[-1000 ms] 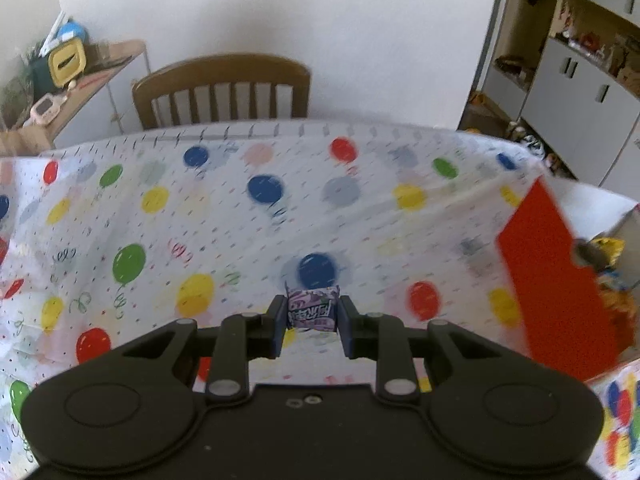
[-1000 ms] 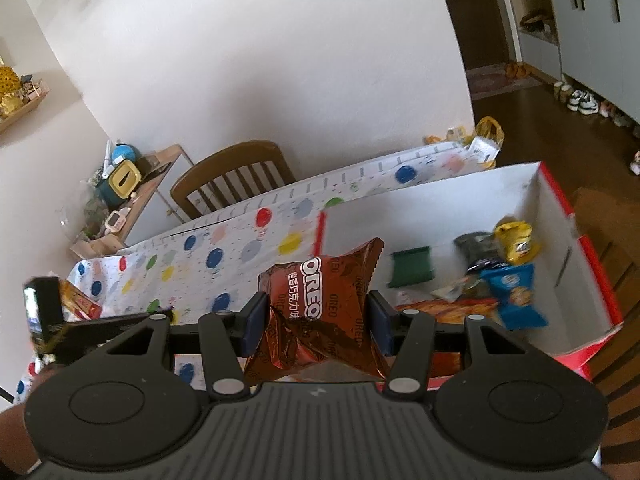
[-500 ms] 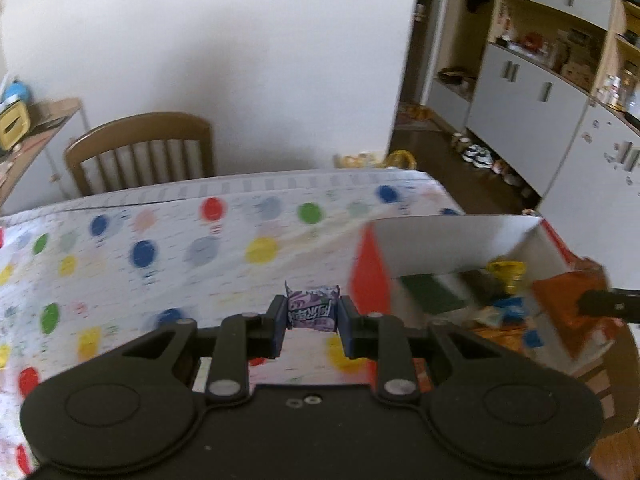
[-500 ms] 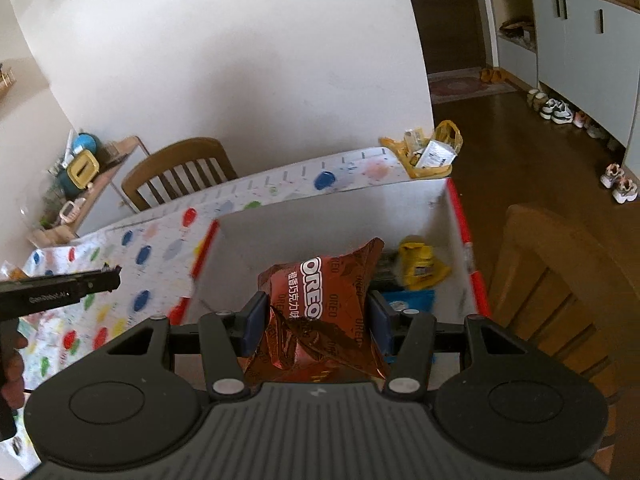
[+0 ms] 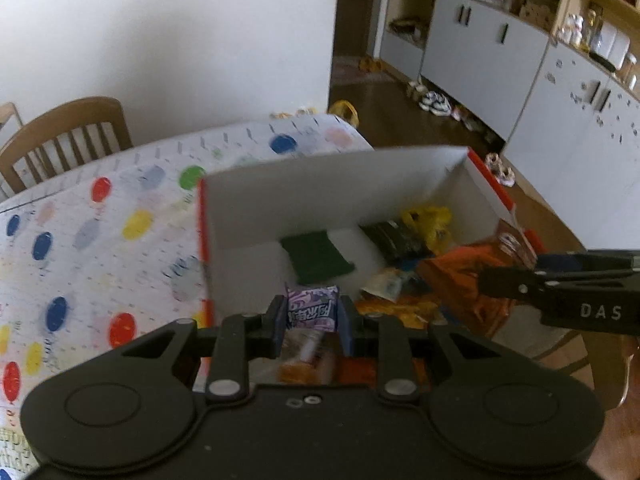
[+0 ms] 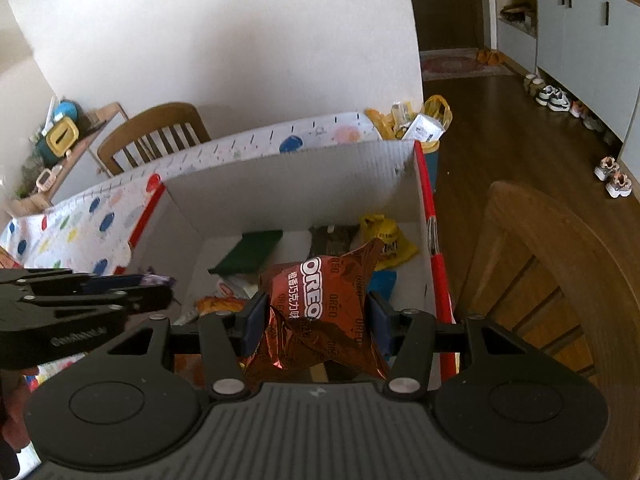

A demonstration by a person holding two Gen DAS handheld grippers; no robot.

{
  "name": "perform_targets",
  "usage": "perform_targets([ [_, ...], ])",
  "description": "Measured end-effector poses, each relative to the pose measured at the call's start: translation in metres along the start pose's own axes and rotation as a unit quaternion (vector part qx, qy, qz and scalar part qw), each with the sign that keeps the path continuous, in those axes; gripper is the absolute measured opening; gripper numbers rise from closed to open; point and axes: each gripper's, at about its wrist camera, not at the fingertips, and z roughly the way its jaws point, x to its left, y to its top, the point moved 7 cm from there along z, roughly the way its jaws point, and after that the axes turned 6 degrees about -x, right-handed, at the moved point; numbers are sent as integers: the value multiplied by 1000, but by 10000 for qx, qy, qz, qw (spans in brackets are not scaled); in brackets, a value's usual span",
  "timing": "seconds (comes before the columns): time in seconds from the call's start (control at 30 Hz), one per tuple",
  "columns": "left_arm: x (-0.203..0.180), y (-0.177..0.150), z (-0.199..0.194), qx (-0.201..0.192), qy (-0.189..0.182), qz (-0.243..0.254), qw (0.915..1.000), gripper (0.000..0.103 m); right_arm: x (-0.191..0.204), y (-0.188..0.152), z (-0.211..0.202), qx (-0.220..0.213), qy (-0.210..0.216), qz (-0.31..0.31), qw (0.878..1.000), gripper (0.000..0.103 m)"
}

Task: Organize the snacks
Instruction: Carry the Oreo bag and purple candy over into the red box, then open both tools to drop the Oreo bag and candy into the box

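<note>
My left gripper is shut on a small purple candy packet and holds it over the near left part of a white cardboard box with red outer sides. My right gripper is shut on a brown Oreo bag above the same box, nearer its right side. In the box lie a green packet, a yellow bag, a dark packet and orange snacks. Each gripper shows in the other's view: the right, the left.
The box stands at the right end of a table under a balloon-print cloth. A wooden chair is behind the table, another chair to the right of the box. Cabinets and shoes line the floor on the right.
Both grippers have swung right and come over the box with their snacks still held. The left went from above the cloth to above the box's near left part.
</note>
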Motion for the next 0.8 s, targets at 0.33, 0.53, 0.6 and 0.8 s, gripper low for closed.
perform_targets([
  [0.33,-17,-18,24,271,48,69,9996,26,-7,-9,10,66,-32,-211,9997,55],
  [0.53,-14,-18,23,289,23,-85,9995,27,-7,-12,4,5,-29,-314,9995,66],
  [0.6,-12,-19,22,293,15,-141,9995,29,-7,-11,0,-47,-15,-315,9995,72],
  [0.8,-10,-22,14,243,-103,-231,9994,32,-6,-10,-17,-275,-119,-374,9988,84],
])
